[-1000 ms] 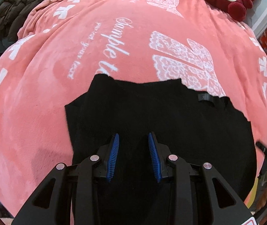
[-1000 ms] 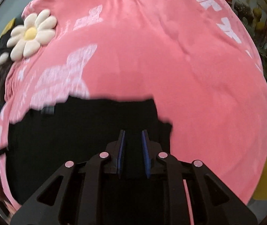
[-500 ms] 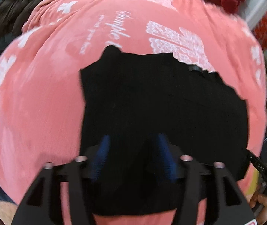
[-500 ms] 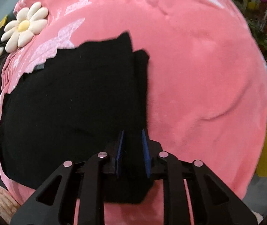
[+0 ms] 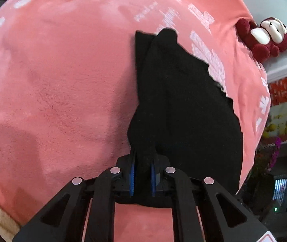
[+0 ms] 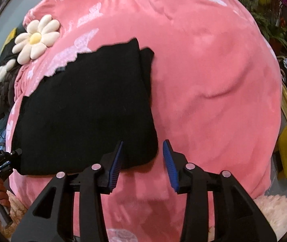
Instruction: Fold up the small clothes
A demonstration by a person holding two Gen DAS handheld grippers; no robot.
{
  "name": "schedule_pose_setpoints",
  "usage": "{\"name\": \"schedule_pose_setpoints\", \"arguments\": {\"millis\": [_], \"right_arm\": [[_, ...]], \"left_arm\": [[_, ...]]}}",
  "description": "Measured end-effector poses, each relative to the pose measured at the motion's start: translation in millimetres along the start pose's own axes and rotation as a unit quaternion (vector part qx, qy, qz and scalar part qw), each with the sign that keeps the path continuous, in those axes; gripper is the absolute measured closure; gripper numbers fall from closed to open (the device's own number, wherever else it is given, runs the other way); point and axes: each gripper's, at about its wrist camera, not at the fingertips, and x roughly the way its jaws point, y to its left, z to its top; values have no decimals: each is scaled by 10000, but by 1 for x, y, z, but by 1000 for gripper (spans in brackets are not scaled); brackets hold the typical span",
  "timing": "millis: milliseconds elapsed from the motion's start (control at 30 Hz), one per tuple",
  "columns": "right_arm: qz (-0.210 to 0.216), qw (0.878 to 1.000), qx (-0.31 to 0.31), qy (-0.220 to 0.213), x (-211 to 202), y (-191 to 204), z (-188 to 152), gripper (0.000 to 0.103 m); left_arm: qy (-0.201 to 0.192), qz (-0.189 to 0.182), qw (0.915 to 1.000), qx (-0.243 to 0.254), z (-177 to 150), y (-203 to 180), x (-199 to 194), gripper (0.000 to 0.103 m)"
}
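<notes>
Since the earlier frames, the black garment (image 6: 87,109) has gone from spread wide to doubled over on the pink blanket (image 6: 204,80). Its near edge is bunched between the left gripper's (image 5: 142,176) jaws, which are closing on it. The right gripper (image 6: 143,165) has its jaws opening, the garment's near corner lying loose between them, unpinched. One fold looks done; more folds likely remain. Both grippers point steeply down.

The black garment (image 6: 87,109) lies folded on a pink blanket (image 6: 214,100), one layer doubled over another with a narrow strip showing along its right edge. Its near left corner (image 5: 143,161) is bunched and lifted off the blanket.
</notes>
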Motion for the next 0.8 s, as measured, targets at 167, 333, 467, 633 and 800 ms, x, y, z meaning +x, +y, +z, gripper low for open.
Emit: {"name": "schedule_pose_setpoints", "arguments": {"millis": [167,333,467,633,800], "right_arm": [[157,9996,222,-60,1,-8,2,54],[315,9984,460,-127,0,-15,4,54],[443,9968,633,-197,-3,-21,6,54],[670,9928,937,-317,-7,-33,10,54],[805,9884,1229,-394,-9,-46,14,55]], "left_arm": [[-497,-96,9954,819,4,-71,-38,95],[-694,-541,9831,1607,-5,-161,-62,96],[-504,-839,9692,2259,-32,-227,-53,98],[-26,-746,9515,2986,-79,-292,6,101],[250,593,9335,3528,-124,-300,75,100]]}}
